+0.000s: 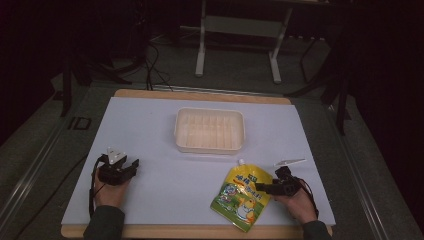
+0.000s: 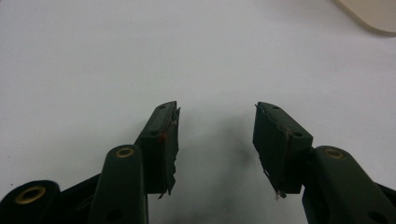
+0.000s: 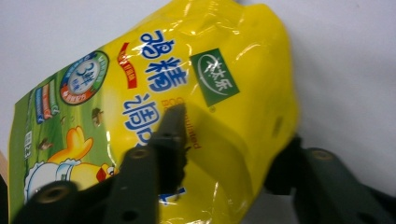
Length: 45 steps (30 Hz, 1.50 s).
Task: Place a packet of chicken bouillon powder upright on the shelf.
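Wide white table cover [image 1: 165,195] over a wooden tabletop, dark floor and a metal frame stand beyond. Near centre, toward the far edge, an empty cream plastic tray [image 1: 210,130], rectangular, ribbed inside. Toward the near right, a yellow and green spouted pouch [image 1: 241,196] with blue lettering and a cartoon chick, lying on the cover with spout toward the tray. Pinched at its right edge by the right gripper [image 1: 264,188], one jaw pressed on the printed face, the other behind the edge. At near left, well apart from the pouch, the left gripper [image 1: 131,168], jaws spread wide over bare cover with nothing between.
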{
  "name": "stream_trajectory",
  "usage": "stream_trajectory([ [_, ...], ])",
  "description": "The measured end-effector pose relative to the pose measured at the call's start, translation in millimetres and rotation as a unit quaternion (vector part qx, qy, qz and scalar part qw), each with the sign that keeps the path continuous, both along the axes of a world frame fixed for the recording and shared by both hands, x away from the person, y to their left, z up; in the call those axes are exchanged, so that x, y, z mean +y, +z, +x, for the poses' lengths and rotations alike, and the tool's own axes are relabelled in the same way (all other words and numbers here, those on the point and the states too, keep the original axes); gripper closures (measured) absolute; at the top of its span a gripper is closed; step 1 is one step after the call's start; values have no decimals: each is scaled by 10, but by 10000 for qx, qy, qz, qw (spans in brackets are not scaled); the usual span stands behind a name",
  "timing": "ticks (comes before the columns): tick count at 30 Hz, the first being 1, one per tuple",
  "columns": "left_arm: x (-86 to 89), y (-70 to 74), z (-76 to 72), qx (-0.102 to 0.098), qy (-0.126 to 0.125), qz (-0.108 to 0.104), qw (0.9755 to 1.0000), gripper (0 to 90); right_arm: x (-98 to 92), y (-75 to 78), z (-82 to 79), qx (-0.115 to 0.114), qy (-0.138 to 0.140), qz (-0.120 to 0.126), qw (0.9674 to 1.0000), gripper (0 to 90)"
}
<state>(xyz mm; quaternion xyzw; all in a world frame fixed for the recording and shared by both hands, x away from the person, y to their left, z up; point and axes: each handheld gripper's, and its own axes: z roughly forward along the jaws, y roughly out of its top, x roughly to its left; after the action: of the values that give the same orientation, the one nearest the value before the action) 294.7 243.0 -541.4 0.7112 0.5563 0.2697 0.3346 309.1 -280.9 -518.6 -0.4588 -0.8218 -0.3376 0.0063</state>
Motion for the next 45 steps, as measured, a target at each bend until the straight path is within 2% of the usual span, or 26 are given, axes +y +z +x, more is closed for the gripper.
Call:
stream_trajectory([
  [1,0,0,0,1,1,-3,10000,498,-2,-3,22,142,-37,46,9999,689],
  [2,-1,-1,1,5,3,-2,10000,498,-2,-3,22,142,-37,46,9999,689],
  [6,-1,-1,1,1,8,5,10000,498,5,-5,26,228,-31,-61,9997,857],
  [7,-1,0,0,1,7,3,10000,498,4,-2,26,321,-116,-45,9994,874],
  [8,-1,0,0,1,8,1,10000,498,1,8,35,519,-266,48,9983,892],
  [9,-1,0,0,1,8,1,10000,498,-4,21,40,604,-292,78,9977,898],
  [12,0,0,0,-2,12,4,10000,497,4,49,32,604,-249,57,9978,900],
  [16,0,0,-1,-11,22,-8,10000,498,34,105,-3,403,-195,-36,9990,900],
  [25,-1,0,-2,-14,26,-4,10000,494,21,243,34,217,-140,181,9995,900],
  [30,-1,1,-2,-20,30,-14,10000,495,48,315,56,150,-92,156,9997,900],
  [33,-2,1,-2,-13,21,0,10000,494,55,418,66,9,-58,332,9994,900],
  [40,-1,1,-3,-18,24,-10,10000,494,72,523,99,-191,-108,330,9992,900],
  [45,-1,1,-3,-19,24,-10,10000,494,31,667,116,-433,-212,459,9978,900],
])
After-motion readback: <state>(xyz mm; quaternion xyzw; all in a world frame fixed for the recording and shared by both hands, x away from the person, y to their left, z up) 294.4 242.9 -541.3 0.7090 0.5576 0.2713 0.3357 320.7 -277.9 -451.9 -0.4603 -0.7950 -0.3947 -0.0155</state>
